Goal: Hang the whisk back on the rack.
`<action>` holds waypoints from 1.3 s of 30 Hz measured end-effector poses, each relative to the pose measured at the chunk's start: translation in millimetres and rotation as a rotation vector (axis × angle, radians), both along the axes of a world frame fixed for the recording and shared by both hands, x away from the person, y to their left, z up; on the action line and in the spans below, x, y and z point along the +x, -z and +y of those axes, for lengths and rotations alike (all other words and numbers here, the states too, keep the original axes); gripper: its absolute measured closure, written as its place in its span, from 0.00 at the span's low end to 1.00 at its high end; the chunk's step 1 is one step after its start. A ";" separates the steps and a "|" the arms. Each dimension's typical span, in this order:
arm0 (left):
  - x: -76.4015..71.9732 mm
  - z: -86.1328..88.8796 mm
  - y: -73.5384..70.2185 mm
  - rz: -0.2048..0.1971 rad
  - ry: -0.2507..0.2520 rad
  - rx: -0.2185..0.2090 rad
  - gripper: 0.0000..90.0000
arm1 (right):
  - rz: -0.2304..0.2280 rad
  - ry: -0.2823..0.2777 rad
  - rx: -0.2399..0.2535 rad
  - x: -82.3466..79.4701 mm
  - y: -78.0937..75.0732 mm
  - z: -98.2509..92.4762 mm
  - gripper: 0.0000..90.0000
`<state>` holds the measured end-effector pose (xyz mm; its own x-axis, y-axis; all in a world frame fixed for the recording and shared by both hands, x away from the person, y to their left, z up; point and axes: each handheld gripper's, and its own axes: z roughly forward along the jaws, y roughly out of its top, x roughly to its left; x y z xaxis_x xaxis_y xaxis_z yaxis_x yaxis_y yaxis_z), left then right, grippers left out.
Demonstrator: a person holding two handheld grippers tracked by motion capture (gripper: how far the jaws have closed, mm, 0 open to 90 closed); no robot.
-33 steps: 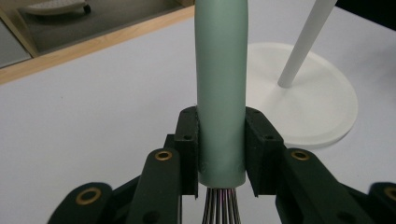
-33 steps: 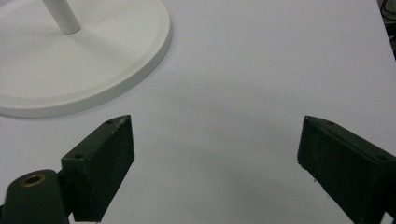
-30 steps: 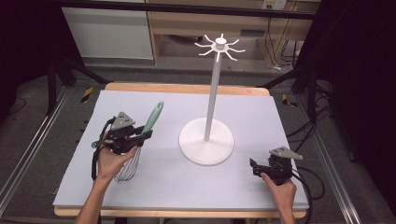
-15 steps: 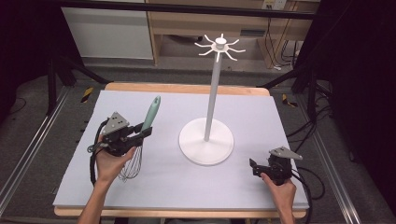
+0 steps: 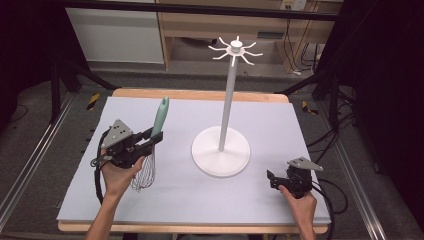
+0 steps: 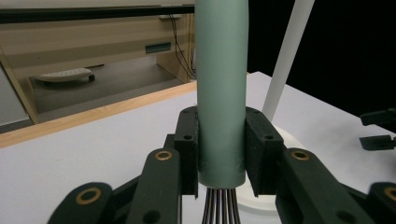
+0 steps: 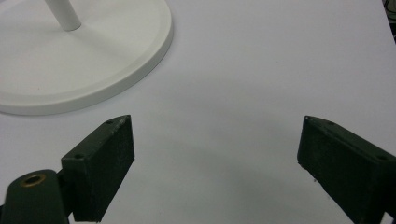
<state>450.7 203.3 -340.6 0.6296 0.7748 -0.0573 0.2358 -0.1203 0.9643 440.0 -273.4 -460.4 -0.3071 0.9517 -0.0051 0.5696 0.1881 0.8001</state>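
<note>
A whisk with a pale green handle (image 5: 160,118) and steel wires (image 5: 143,172) hangs in my left gripper (image 5: 152,137) over the left half of the table. The handle points up and away, and the wires hang below the hand. In the left gripper view the pads (image 6: 189,149) press on both sides of the handle (image 6: 221,84), so the left gripper (image 6: 222,154) is shut on it. A white hook stand (image 5: 221,150) rises at the table's middle, its ring of hooks (image 5: 235,49) on top. My right gripper (image 5: 272,180) rests open near the front right corner, and the right gripper (image 7: 215,158) has bare mat between its jaws.
The pale grey mat (image 5: 280,120) covers a wooden table. The stand's round base (image 7: 84,60) lies just ahead and left of the right gripper. Beyond the table's far edge stands a wooden shelf unit (image 5: 200,30). Cables trail on the floor to the right.
My left gripper has lifted the whisk slightly and drifted left, and the handle now stands more upright. The right gripper has stayed put.
</note>
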 end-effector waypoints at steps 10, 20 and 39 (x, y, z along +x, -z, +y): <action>-6.5 -8.6 -5.4 -0.037 0.025 -0.035 0.76 | 0.009 0.005 -0.008 0.7 0.6 0.8 0.13; -9.8 -20.2 -22.5 -0.075 0.058 -0.076 0.76 | 0.010 0.005 -0.010 0.3 0.6 0.8 0.13; -11.8 -40.3 -46.8 -0.116 0.106 -0.100 0.76 | 0.009 0.005 -0.014 0.3 0.6 0.6 0.13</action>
<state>438.9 162.9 -293.7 0.7143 0.6979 -0.0525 0.1130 -0.0410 0.9928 440.4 -272.8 -461.1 -0.3029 0.9529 -0.0156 0.5779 0.1967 0.7921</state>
